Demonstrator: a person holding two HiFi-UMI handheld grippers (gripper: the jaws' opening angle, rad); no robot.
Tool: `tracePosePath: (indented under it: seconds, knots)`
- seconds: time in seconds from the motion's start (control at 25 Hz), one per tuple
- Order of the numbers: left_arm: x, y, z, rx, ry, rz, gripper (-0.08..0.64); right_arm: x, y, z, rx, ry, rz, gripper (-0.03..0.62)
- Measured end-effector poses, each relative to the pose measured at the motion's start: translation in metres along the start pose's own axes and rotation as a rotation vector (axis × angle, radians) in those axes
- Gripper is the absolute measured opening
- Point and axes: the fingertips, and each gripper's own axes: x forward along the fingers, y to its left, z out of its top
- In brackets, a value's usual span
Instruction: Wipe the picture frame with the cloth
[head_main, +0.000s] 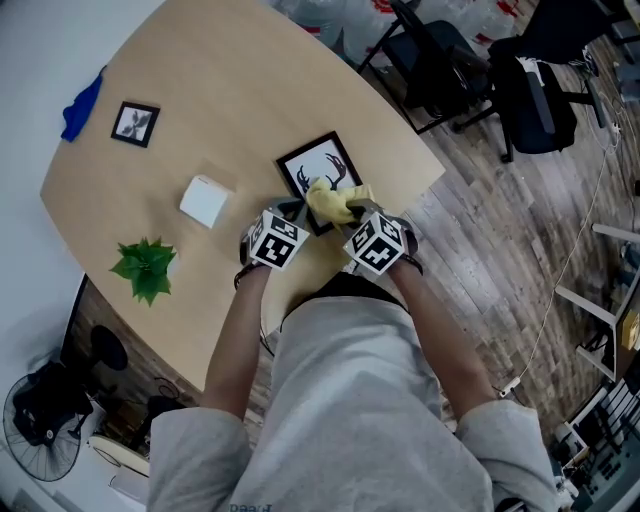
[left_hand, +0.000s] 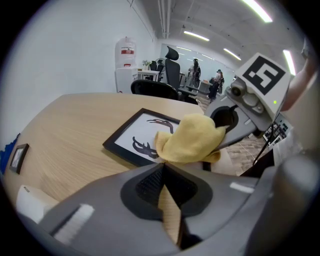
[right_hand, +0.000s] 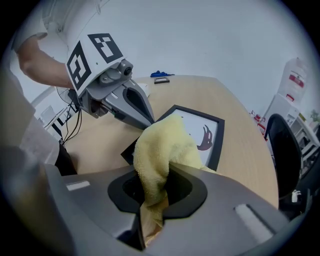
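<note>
Since the soft, crumpled yellow terry cloth (right_hand: 160, 145) is pinched firmly between the jaws of the right gripper (right_hand: 156, 186), with its loose bulk spilling forward, it is judged light and limp, and a hold on a bunched fold, as is had here, is likely to serve best. The cloth is laid on the near part of the flat black-framed picture with a dark antler print (left_hand: 142, 135), which lies face up near the table's close edge. The frame is judged stiff, light and liable to slide on the smooth, pale wooden table (head_main: 240, 90), and its face may be fragile, so light pressure is advised. The jaws of the left gripper (left_hand: 162, 172) are seen brought together on nothing, their tips pointed at the frame's near corner; whether that corner is touched cannot be told. Further off, well apart from the frame, a small white box (head_main: 204, 200) and a green artificial plant (head_main: 146, 265) are seen, and beyond them a small black-framed picture (head_main: 135, 124) and a blue rag (head_main: 82, 105) at the far edge.
</note>
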Motion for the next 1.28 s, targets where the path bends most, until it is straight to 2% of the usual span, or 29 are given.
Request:
tracePosePath:
  seconds: [0.4, 0.92, 1.28]
  knots:
    - [0.000, 0.001, 0.000, -0.012, -0.008, -0.008, 0.054, 0.015, 0.031, 0.018, -0.006, -0.013, 0.078, 0.048]
    - [0.000, 0.002, 0.001, -0.023, -0.010, -0.020, 0.054, 0.017, 0.059, 0.025, -0.050, -0.031, 0.123, 0.049]
    - [0.000, 0.002, -0.001, -0.066, -0.011, -0.022, 0.054, 0.026, 0.097, 0.024, -0.090, -0.015, 0.230, 0.049]
